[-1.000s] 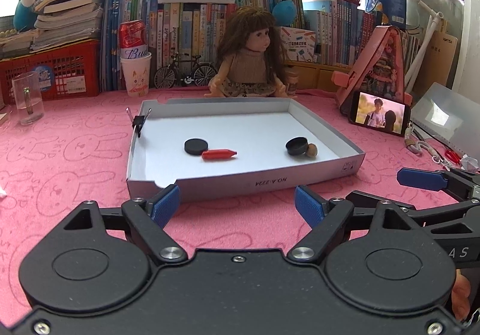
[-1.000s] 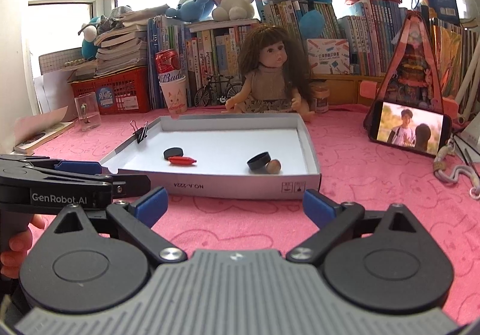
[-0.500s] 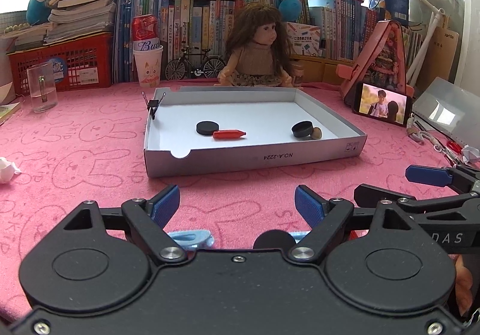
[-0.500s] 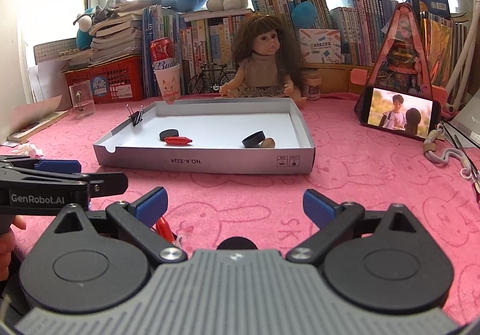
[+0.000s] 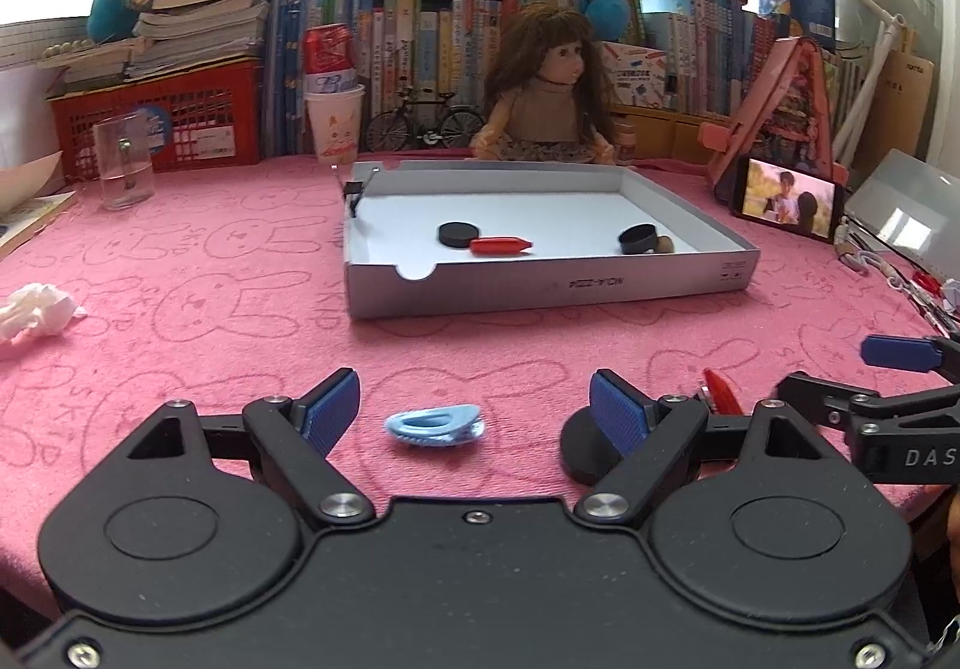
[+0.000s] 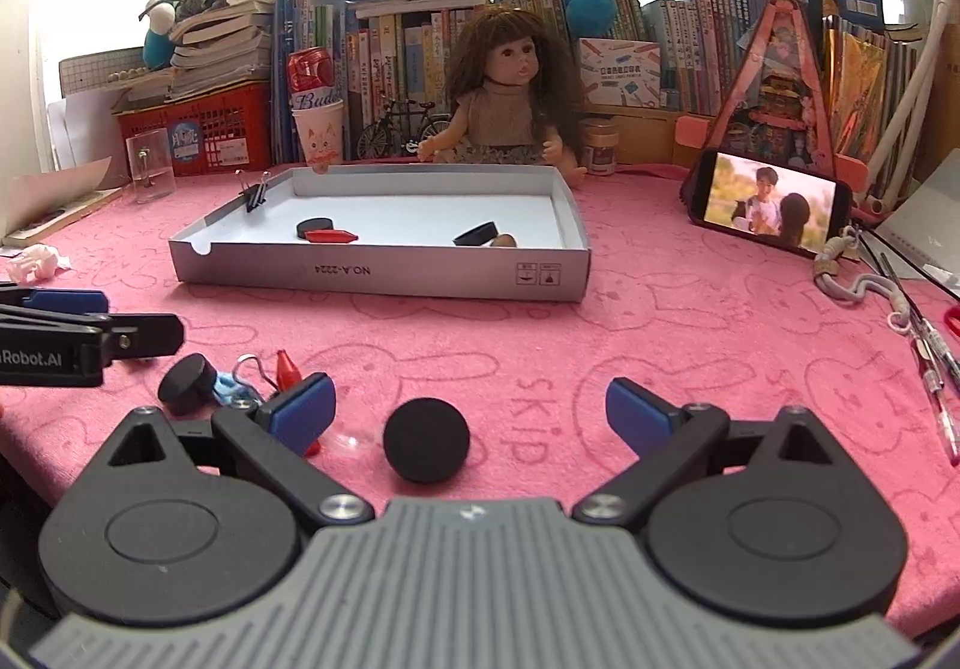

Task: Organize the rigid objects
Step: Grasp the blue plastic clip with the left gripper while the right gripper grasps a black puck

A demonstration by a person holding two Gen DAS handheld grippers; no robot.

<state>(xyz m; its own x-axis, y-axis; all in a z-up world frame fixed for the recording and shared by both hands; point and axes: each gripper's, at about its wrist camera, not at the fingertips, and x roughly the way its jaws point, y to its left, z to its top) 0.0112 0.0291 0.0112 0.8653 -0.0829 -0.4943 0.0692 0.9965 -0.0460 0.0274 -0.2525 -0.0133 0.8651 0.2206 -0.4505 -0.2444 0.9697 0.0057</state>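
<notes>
My left gripper is open and low over the pink cloth. A light blue clip lies on the cloth between its fingers, touching neither. A black disc sits half hidden behind its right finger, and a red piece lies just beyond. My right gripper is open too, with another black disc lying loose between its fingers. The grey cardboard tray stands farther back. It holds a black disc, a red crayon-like piece, a black cap and a small brown nut.
A binder clip grips the tray's left wall. A phone stands at the right, with pens and a cord near it. A glass, a crumpled tissue, a doll and books line the back and left.
Both grippers have drawn back from the tray and sunk a little. The tray looks farther off, and the loose clip, discs and red piece have come into view near the fingers.
</notes>
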